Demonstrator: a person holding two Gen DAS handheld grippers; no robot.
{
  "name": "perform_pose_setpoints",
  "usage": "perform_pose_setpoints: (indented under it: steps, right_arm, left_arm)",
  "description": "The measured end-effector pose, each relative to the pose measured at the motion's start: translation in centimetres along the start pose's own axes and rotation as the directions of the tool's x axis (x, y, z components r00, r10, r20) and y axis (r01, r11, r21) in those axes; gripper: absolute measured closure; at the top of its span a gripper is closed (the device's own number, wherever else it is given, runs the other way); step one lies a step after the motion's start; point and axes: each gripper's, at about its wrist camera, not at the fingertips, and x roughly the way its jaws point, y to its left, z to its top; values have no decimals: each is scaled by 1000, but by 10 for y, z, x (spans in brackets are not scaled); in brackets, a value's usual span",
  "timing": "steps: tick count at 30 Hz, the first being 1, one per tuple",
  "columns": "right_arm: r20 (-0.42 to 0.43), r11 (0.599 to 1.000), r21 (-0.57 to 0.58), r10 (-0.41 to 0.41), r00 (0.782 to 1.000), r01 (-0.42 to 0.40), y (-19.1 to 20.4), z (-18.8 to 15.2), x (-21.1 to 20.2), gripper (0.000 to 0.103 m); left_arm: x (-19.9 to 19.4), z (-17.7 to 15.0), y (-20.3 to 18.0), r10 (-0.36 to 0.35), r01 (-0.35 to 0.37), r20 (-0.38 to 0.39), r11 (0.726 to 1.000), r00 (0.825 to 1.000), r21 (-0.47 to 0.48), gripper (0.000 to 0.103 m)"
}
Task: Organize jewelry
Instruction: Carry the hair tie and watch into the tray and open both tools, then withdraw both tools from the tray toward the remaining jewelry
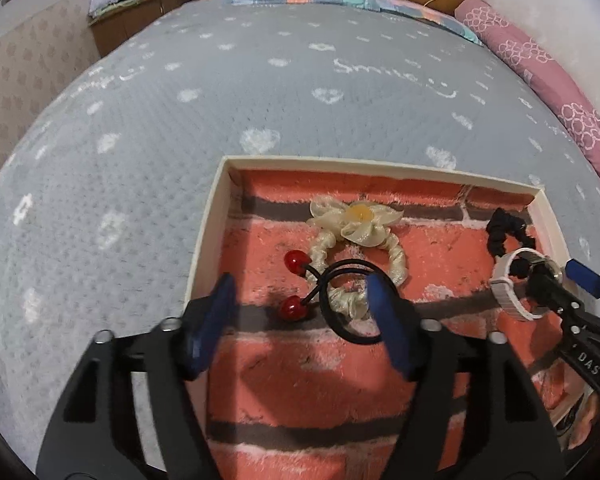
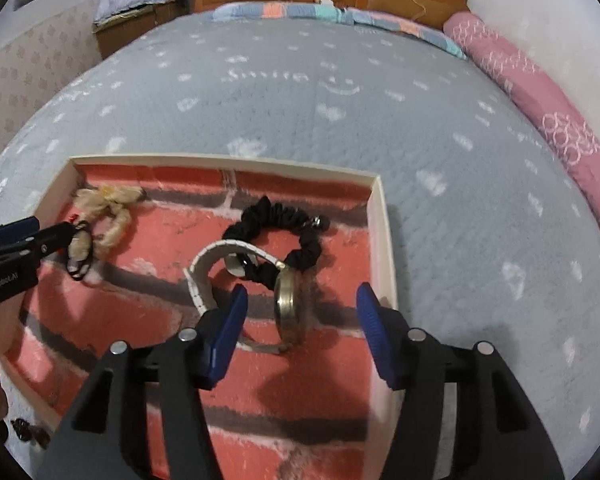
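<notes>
Watch [image 2: 288, 312] lies in the box [image 2: 384, 240], hair tie [image 1: 340, 300] too; left gripper [image 1: 300, 320] and right gripper [image 2: 300, 320] both spread, apparently letting go.

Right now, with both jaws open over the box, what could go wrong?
The watch stands on edge on its white strap, overlapping the black scrunchie; a nudge may tip it or drag both. The black hair tie with red beads lies looped over the cream scrunchie, so lifting one could snag the other. The left gripper and right gripper work close together.
</notes>
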Motion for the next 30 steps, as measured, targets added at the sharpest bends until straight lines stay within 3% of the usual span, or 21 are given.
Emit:
perform_pose_setpoints:
  steps: [2,8,15,30]
  right_arm:
    - [-3,1000,2,30,1000,-30,-3,2,-10,41]
    - [66,1000,10,15,998,-15,-17,5,-57,21]
    - [82,999,22,-42,996,41,-35,-6,-96,15]
    - [128,998,63,-38,991,30,-70,-68,-155,12]
  left_arm:
    - [-14,1,-2,-17,17,2,1000,1000,13,32]
    - [-72,2,-9,-10,5,92,998,996,61,9]
    - [-121,-9,-9,-17,4,139,996,990,92,5]
    - [-170,-79,6,-29,11,166,994,986,109,5]
